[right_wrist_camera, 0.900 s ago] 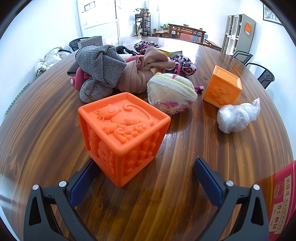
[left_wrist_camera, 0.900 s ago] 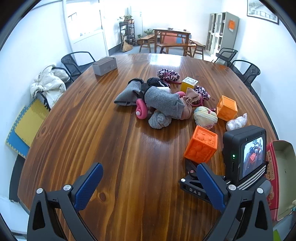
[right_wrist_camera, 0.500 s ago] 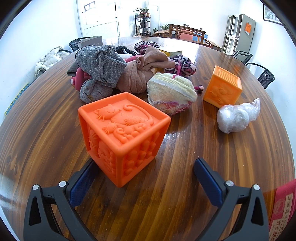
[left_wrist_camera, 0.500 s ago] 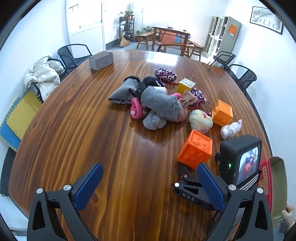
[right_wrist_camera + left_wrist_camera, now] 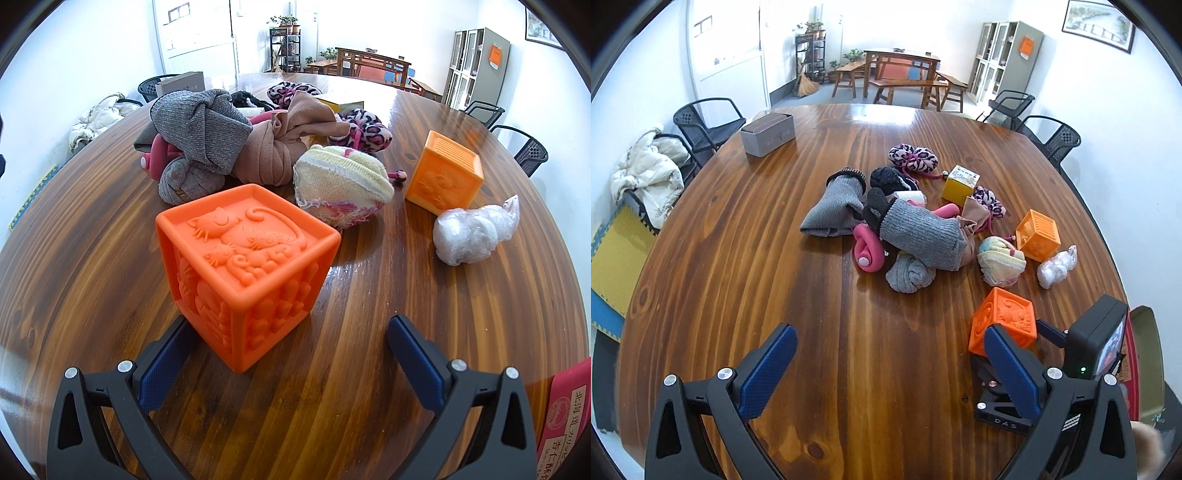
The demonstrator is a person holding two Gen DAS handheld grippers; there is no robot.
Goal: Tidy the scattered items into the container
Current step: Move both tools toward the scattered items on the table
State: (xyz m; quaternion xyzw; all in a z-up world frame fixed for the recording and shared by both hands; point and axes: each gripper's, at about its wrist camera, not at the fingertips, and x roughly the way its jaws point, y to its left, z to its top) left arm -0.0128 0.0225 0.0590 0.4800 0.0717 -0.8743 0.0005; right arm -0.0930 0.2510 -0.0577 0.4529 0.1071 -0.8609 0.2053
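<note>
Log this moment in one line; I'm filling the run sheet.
phase: approach | right gripper: open, around near orange cube | left gripper: open, empty | red box: at table edge

Left wrist view: sock pile [image 5: 886,221] at table [image 5: 738,258] centre, grey box [image 5: 768,133] upper left. Embossed cube [image 5: 1003,321] lower right; container [image 5: 1145,354] at right edge.

From my left wrist view I can read "DAS" in pale letters on the black mount [image 5: 1003,415] beneath the right-hand rig. On my right wrist feed, the red container [image 5: 565,410] at the lower right edge carries a round emblem and columns of white East Asian characters, too cut off for me to read.
</note>
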